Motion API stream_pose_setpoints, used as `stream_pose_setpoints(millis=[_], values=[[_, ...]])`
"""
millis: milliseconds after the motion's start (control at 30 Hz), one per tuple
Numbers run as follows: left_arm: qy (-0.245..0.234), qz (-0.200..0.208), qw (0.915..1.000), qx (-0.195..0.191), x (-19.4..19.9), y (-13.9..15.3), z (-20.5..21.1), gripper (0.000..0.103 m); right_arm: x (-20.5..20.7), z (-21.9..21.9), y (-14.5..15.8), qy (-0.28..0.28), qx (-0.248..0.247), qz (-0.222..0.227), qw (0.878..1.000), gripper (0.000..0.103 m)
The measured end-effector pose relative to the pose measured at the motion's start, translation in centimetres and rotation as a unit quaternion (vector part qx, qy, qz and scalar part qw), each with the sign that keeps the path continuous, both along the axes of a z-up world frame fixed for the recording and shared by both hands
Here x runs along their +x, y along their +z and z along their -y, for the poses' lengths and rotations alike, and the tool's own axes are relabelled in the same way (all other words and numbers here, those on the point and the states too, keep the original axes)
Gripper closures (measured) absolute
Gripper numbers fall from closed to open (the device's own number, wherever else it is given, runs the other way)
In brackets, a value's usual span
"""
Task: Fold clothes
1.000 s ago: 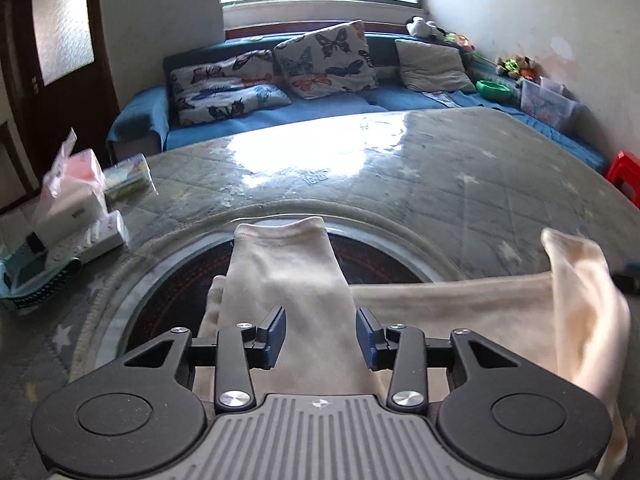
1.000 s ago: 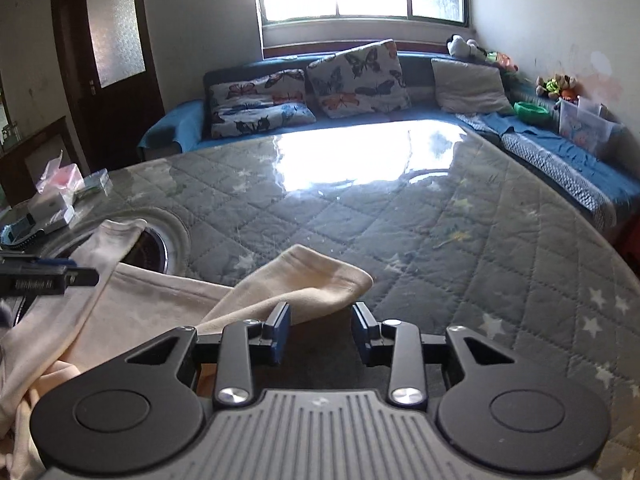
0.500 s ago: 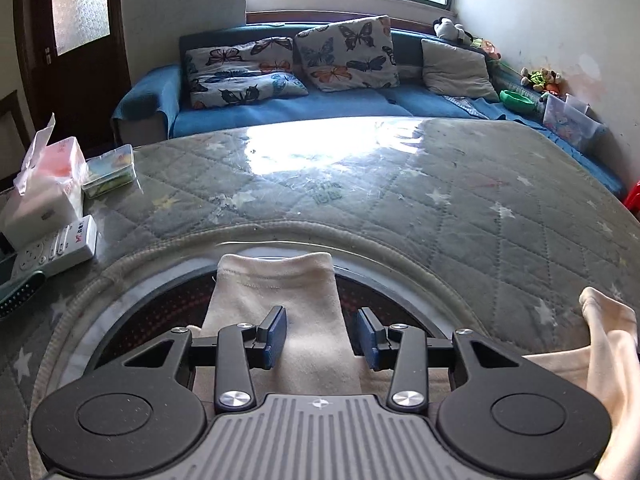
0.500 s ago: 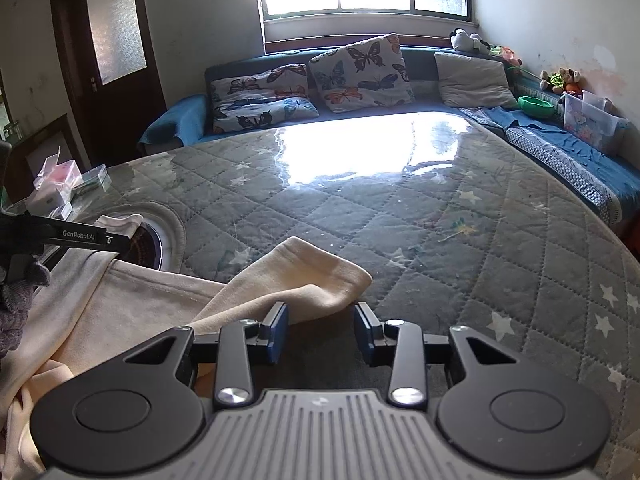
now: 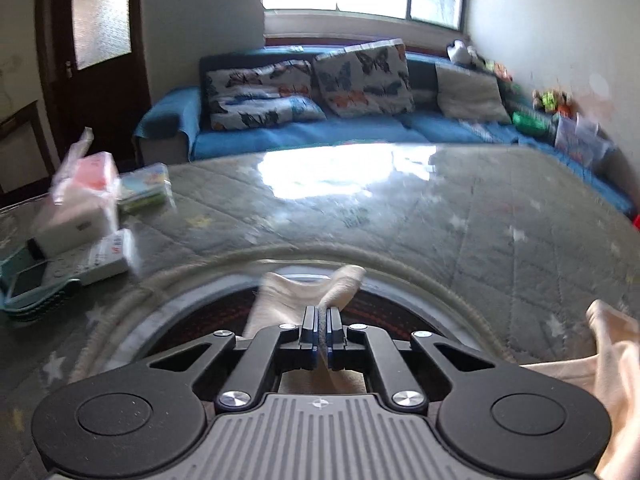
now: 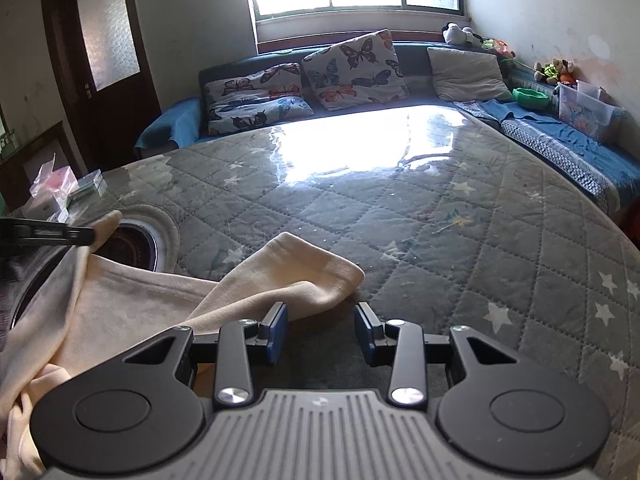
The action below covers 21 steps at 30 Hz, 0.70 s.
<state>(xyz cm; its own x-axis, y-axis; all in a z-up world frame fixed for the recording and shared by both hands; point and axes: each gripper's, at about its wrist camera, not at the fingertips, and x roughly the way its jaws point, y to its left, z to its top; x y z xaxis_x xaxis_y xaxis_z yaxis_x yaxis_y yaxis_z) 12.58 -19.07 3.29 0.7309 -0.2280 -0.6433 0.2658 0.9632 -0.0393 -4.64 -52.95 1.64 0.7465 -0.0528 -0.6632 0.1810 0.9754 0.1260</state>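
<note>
Left gripper (image 5: pixel 321 322): jaws pressed together, pinching a bunched fold of the cream soft-knit garment (image 6: pixel 132 308); the cuff end of that sleeve rises past the pads and flares over the round dark recessed burner ring (image 5: pixel 192 316) set in the bench. Jaws have just been closing, with the cloth between them. Left wrist view is motion-blurred. Right gripper (image 6: pixel 321 330): jaws spread, apart from the fabric; its left pad sits just beside the edge of the garment's other sleeve, which lies flat on the grey quilted star-print bench cover (image 6: pixel 460 248). Garment body lies across the near left of the bench, partly over the ring. White tissue box (image 5: pixel 80 208) and remote control (image 5: pixel 100 260) sit on the far left of the bench.
</note>
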Motion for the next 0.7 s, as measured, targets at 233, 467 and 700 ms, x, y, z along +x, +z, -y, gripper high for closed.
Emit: stream_pose_setpoints(millis=[233, 467, 700], values=[[0.056, 0.041, 0.9963, -0.050, -3.8, 4.4, -6.7, 0.099, -0.5, 0.8, 0.2, -0.017, 0.015, 0.008, 1.000, 0.063], [0.118, 0.064, 0.9885, -0.070, -8.5, 7.3, -14.1, 0.099, -1.1, 0.4, 1.5, -0.008, 0.024, 0.025, 0.999, 0.060], [0.185, 0.088, 0.9771, -0.059, -14.9, 8.5, -21.1, 0.099, -1.6, 0.6, 1.3, -0.024, 0.030, 0.025, 0.999, 0.054]])
